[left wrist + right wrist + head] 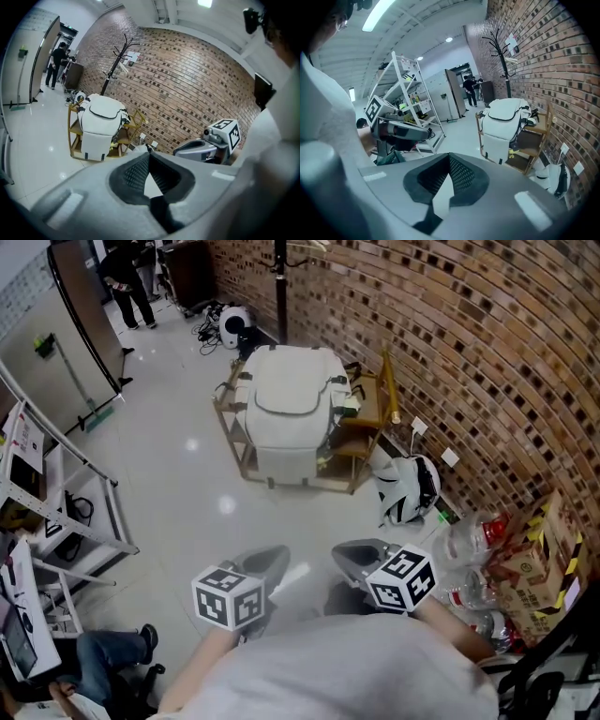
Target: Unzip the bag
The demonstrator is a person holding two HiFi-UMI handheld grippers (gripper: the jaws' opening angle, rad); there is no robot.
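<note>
A white bag point(291, 395) with a dark zipper line lies on a low wooden rack point(367, 442) against the brick wall, well ahead of me. It also shows in the left gripper view as the bag point(101, 115) and in the right gripper view as the bag point(504, 117). My left gripper point(267, 563) and right gripper point(361, 557) hover side by side close to my body, far short of the bag. Both have their jaws shut with nothing between them, the left gripper point(149, 153) and the right gripper point(450, 155) alike.
A white-and-black pack point(408, 488) lies on the floor right of the rack. Plastic bottles point(469, 540) and a cardboard box point(539, 559) crowd the right wall. A metal shelf unit point(56, 493) stands at left, a coat stand point(278, 287) behind the rack. A person point(127, 282) stands far back.
</note>
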